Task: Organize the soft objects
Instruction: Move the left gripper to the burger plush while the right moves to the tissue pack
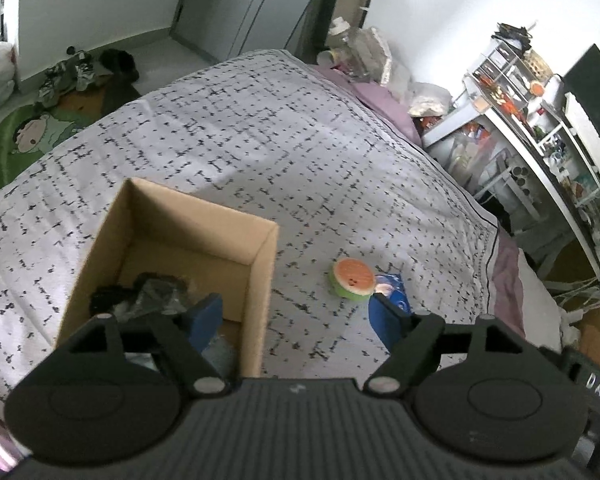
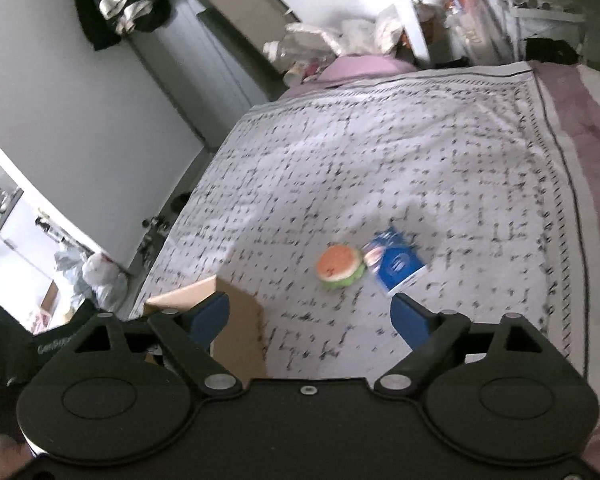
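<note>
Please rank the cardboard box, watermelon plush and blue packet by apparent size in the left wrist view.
1. cardboard box, clearly largest.
2. watermelon plush and blue packet: unranked, since the gripper finger hides part of the packet.

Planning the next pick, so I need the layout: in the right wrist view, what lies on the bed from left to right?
cardboard box → watermelon plush → blue packet, which touches the plush's right side.

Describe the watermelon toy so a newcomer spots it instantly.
Start at the bed's white, black-flecked cover, then find the open cardboard box on it. Beside the box lies the watermelon plush, touching a blue packet. It is the only round thing: orange-red face, green rim.
</note>
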Available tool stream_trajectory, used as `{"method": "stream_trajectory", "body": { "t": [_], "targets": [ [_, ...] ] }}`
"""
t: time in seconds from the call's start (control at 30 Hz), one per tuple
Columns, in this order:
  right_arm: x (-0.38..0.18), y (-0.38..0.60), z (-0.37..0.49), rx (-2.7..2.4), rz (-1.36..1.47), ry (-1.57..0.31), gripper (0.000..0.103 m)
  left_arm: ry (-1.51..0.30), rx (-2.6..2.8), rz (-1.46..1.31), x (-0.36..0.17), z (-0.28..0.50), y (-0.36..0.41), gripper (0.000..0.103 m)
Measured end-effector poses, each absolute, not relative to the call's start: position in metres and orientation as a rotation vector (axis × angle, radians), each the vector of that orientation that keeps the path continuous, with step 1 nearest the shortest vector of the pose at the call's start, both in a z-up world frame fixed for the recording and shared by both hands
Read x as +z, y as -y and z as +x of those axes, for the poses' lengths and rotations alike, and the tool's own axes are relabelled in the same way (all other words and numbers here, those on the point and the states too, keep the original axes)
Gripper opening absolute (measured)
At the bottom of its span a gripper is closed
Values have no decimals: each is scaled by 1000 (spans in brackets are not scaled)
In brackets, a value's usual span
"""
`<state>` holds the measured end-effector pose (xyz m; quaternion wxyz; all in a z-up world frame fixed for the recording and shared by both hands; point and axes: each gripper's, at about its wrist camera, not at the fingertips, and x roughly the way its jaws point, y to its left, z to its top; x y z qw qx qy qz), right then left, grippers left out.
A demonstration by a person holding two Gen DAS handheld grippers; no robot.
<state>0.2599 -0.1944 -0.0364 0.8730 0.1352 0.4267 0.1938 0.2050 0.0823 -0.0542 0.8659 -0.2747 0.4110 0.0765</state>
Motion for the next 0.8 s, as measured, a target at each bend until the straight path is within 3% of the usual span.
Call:
{"method": "stream_trajectory", "body": {
  "t": [0.8],
  "targets": [
    [-83, 215, 332, 359, 311, -964, 87, -894, 204, -481, -57, 275, -27, 79]
  ]
}}
